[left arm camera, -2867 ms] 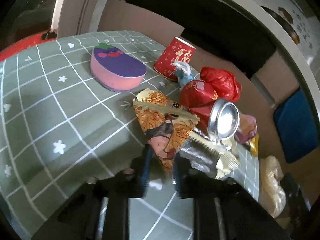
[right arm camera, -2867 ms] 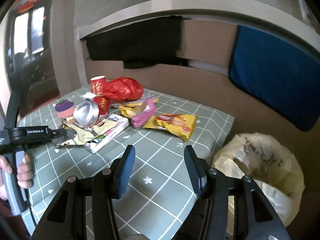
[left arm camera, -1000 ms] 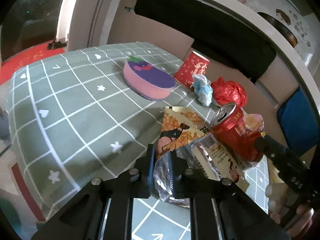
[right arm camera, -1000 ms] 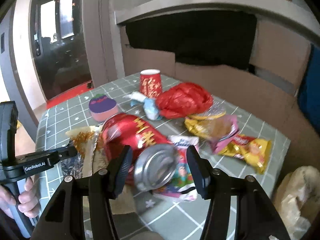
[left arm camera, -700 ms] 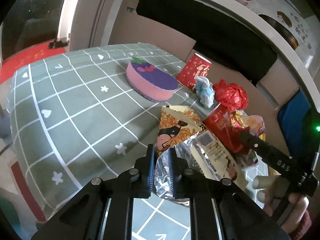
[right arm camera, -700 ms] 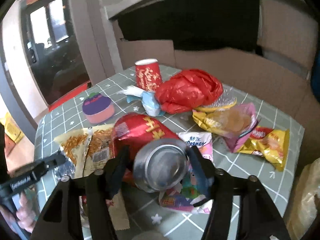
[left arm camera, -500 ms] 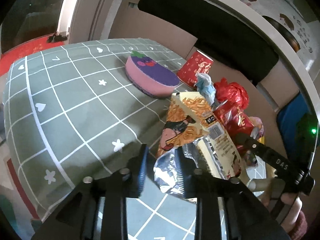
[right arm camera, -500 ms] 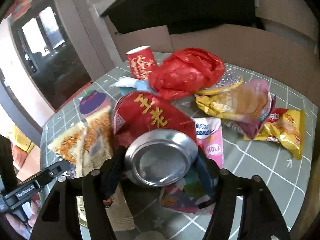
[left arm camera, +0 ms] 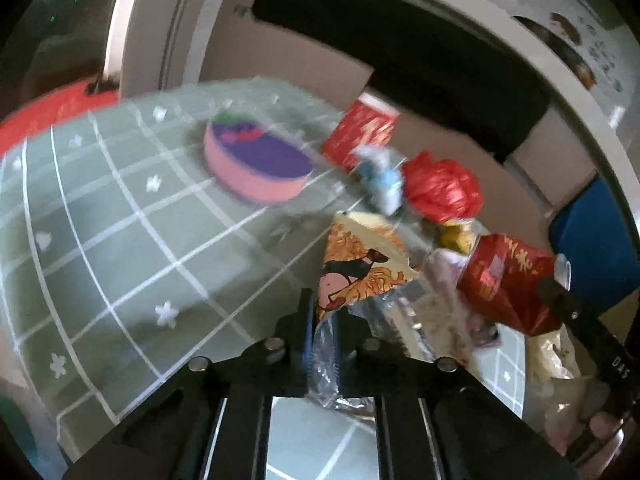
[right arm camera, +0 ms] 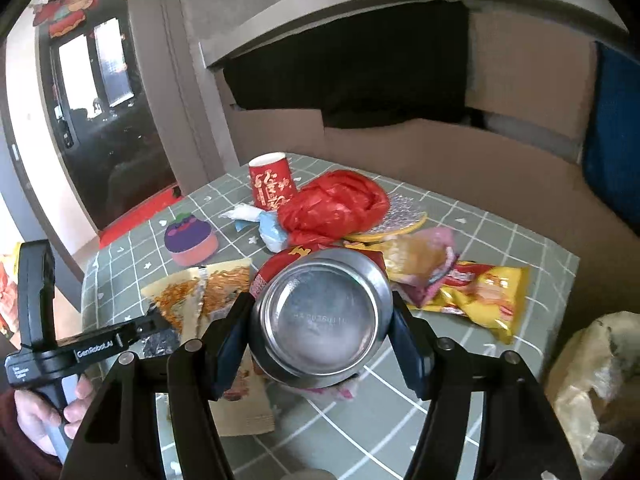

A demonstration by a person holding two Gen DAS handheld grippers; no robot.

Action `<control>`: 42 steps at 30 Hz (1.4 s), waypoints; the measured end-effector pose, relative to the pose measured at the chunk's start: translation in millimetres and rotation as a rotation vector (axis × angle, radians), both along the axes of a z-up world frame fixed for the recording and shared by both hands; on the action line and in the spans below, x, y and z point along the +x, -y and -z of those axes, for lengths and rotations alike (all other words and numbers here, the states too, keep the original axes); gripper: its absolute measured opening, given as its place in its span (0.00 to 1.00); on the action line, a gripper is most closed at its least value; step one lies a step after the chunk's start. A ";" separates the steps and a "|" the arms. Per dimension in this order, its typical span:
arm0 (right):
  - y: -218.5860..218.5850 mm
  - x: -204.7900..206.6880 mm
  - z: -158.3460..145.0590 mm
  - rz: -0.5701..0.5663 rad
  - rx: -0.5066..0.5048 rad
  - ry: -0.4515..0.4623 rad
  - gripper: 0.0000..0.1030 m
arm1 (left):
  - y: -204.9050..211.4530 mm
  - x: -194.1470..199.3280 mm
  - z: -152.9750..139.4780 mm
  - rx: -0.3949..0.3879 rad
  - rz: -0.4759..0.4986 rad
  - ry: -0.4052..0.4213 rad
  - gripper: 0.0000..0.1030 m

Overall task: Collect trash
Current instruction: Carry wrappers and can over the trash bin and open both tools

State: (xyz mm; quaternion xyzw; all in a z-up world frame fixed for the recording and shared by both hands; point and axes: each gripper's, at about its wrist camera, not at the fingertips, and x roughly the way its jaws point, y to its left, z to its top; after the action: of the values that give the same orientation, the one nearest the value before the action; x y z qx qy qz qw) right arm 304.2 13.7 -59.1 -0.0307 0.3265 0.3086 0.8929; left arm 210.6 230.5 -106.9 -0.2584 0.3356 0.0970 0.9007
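Right gripper [right arm camera: 320,330] around red can [right arm camera: 320,320], wrappers [right arm camera: 476,292] behind

A pink oval sponge with a purple aubergine face [right arm camera: 191,239] lies near the left edge of the green grid-patterned tablecloth [right arm camera: 472,408]; brown cardboard sheets [right arm camera: 452,160] stand behind the far edge.

Both grippers black plastic w/ round silver screw heads on the arms. Right gripper [right arm camera: 322,334] has dark blue finger pads [right arm camera: 406,344]; left gripper [left arm camera: 323,334] carries white "GenRobot.AI" lettering and a grey handle. Left hand [right arm camera: 44,412] comes out of a dark red sleeve [right arm camera: 16,452].
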 end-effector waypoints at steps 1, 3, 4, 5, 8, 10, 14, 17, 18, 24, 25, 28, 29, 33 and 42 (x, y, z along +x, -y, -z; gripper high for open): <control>2.9 -0.7 -1.6 0.006 0.000 0.009 0.60 | 3.3 -2.1 -6.9 0.019 -0.001 0.018 0.07; 12.9 -4.5 -9.5 0.018 0.009 0.029 0.60 | 12.7 -6.1 -26.0 0.065 0.002 0.067 0.05; 18.8 -6.9 -15.0 0.024 0.015 0.041 0.60 | 16.0 -7.6 -33.6 0.080 0.000 0.084 0.05; 23.3 -9.5 -19.6 0.030 0.020 0.054 0.60 | 20.4 -9.8 -43.4 0.095 -0.001 0.108 0.05; 40.5 -18.2 -36.9 0.055 0.031 0.105 0.60 | 31.4 -14.1 -64.1 0.127 0.003 0.148 0.04; 52.9 -26.0 -48.6 0.071 0.036 0.143 0.60 | 42.9 -16.8 -81.0 0.157 0.019 0.182 0.04; 80.4 -40.7 -70.6 0.107 0.044 0.208 0.60 | 70.2 -25.1 -109.3 0.217 0.071 0.247 0.04; 103.5 -52.8 -86.8 0.144 0.036 0.259 0.60 | 92.7 -24.6 -130.3 0.242 0.115 0.294 0.04; 112.8 -58.2 -92.9 0.160 0.030 0.281 0.60 | 100.8 -24.8 -137.7 0.251 0.132 0.313 0.04; 160.0 -82.5 -119.2 0.260 -0.018 0.377 0.60 | 157.1 -16.5 -178.9 0.260 0.273 0.422 0.04; 168.5 -86.1 -122.4 0.280 -0.026 0.387 0.60 | 165.6 -14.1 -183.9 0.251 0.292 0.429 0.04; 190.0 -93.7 -129.0 0.331 -0.050 0.409 0.60 | 191.6 -3.9 -192.4 0.220 0.358 0.444 0.04; 196.2 -95.7 -130.3 0.346 -0.057 0.413 0.60 | 200.6 -1.5 -193.8 0.209 0.377 0.447 0.04; 219.6 -98.5 -130.2 0.403 -0.080 0.411 0.60 | 235.8 7.8 -196.5 0.163 0.458 0.464 0.04; 265.4 -87.9 -111.3 0.500 -0.088 0.358 0.60 | 284.8 41.0 -182.1 0.114 0.567 0.424 0.04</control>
State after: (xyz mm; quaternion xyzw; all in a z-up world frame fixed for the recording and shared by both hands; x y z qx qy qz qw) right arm 216.3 -251.8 52.2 -0.0421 0.1744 0.0549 0.9822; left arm 251.5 -54.3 75.3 -0.1187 0.1935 -0.1940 0.9544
